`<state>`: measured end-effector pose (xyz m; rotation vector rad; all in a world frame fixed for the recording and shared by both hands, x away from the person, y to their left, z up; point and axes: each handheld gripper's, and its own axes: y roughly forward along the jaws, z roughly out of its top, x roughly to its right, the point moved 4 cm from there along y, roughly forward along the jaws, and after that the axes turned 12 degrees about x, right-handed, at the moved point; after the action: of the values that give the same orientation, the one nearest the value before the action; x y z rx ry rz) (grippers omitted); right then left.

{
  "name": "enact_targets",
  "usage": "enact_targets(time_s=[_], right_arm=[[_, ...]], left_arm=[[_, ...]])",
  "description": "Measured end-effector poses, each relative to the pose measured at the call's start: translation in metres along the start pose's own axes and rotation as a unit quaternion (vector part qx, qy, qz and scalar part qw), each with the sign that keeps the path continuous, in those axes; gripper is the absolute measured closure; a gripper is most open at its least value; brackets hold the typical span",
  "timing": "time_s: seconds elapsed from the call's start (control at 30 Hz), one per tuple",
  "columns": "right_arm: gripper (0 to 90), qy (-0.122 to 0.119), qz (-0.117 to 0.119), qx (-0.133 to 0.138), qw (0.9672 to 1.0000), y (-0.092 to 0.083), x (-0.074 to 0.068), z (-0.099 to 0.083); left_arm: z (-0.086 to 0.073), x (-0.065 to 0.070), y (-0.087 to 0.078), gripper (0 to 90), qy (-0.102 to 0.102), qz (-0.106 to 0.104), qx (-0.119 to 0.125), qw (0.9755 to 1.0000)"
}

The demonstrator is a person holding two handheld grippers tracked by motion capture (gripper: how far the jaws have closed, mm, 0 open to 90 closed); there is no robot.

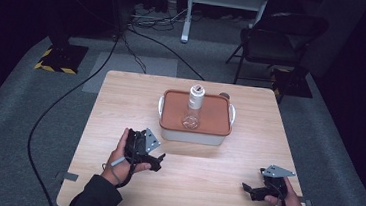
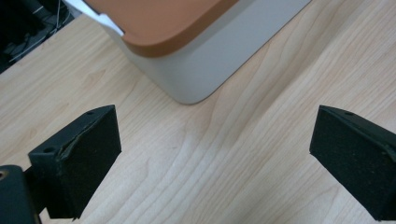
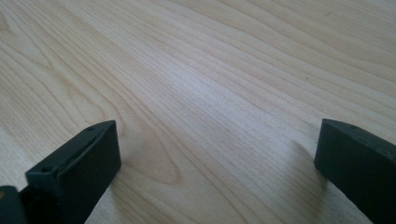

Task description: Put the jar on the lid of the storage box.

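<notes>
A pale grey box [image 1: 193, 134] with an orange lid [image 1: 215, 116] stands at the middle of the wooden table [image 1: 226, 162]. On the lid rests a clear bottle [image 1: 192, 109] with a white top. My left gripper [image 1: 159, 162] is held just in front of the box's near left corner, open, with nothing between its jaws. In the left gripper view that gripper [image 2: 212, 135] faces the box's corner [image 2: 196, 70] and the lid's edge [image 2: 159, 32]. My right gripper [image 1: 248, 191] sits low near the table's front right, open and empty. In the right gripper view my right gripper [image 3: 217, 144] looks over bare wood.
A small brownish object [image 1: 225, 95] peeks out behind the box's far right corner. Beyond the table stand a dark folding chair [image 1: 277, 36] and a white frame [image 1: 189, 13]. Cables [image 1: 55, 107] run over the grey floor at the left.
</notes>
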<state>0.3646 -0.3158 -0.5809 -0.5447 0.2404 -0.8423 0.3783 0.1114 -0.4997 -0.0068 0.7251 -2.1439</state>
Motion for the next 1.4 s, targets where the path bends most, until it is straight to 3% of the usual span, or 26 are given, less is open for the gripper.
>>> enact_targets(time_s=[0.2, 0.83, 1.4], right_arm=[[0.1, 0.000, 0.000, 0.000, 1.0000, 0.000, 0.000, 0.000], [0.1, 0.000, 0.000, 0.000, 1.0000, 0.000, 0.000, 0.000], [0.2, 0.000, 0.000, 0.000, 1.0000, 0.000, 0.000, 0.000]], left_arm=[[-0.014, -0.001, 0.000, 2.0, -0.012, -0.006, -0.011, 0.9998], [-0.048, -0.004, -0.002, 2.0, -0.028, 0.006, -0.037, 0.9989], [-0.077, -0.002, -0.004, 2.2, -0.056, 0.003, -0.063, 0.9965]])
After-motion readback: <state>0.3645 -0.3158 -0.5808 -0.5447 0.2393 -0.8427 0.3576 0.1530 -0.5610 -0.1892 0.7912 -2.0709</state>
